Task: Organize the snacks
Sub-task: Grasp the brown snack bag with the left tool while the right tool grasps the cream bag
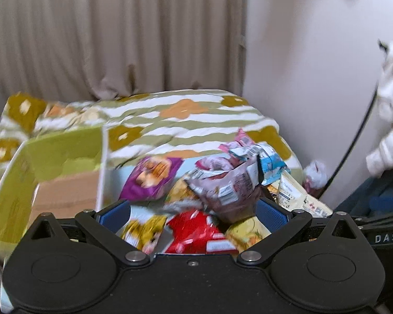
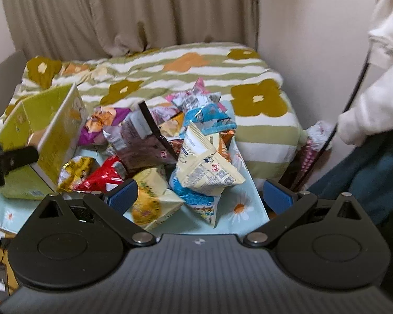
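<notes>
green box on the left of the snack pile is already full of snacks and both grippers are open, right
Not quite. The green box is empty: the left wrist view shows its bare cardboard bottom. It does sit left of the snack pile, and both grippers are open.

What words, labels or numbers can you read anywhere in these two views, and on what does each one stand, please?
"DAS": white letters on the black gripper body at the right edge of the left wrist view; anything after them is cut off.
Print on the snack packets and the yellow-green box: too small or blurred to read.
</notes>
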A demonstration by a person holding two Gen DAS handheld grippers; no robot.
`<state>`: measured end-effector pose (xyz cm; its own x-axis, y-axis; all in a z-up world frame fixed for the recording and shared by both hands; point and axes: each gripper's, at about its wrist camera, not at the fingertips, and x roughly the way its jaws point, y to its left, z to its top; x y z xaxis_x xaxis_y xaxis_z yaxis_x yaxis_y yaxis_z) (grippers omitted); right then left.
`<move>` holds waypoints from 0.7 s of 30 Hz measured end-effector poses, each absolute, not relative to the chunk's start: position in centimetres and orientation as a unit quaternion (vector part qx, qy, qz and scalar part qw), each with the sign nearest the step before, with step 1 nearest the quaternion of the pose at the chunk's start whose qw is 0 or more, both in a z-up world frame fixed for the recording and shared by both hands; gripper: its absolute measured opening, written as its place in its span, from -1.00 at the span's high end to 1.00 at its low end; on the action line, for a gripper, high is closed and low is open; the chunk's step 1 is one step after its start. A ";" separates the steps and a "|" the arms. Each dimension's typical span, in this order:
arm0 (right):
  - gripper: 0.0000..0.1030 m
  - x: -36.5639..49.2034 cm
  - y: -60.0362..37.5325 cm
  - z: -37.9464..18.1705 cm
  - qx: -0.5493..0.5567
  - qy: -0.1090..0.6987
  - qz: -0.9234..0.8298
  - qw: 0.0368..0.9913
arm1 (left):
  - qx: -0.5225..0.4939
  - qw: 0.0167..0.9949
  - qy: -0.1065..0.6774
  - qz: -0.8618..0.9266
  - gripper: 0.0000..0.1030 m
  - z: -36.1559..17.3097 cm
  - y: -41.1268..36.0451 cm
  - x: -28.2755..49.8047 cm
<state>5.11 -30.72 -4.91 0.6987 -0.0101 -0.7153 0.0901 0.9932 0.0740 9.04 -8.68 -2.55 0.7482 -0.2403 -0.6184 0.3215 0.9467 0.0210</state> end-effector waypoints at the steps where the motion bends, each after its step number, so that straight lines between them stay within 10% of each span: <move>1: -1.00 5.8 -31.3 -5.4 0.050 0.393 -0.020 0.918 | 0.087 0.929 0.321 -0.160 -1.00 -2.9 -9.7 9.9; 21: -1.00 15.1 -35.6 -11.5 0.046 0.470 0.142 0.870 | 0.327 0.767 0.365 -0.413 -1.00 -10.7 -17.7 22.7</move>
<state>15.11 -35.62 -11.52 0.5185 0.2901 -0.8044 -0.2044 0.9555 0.2128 22.69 -17.72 -10.73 0.3913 -0.3953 -0.8310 0.8735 0.4437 0.2003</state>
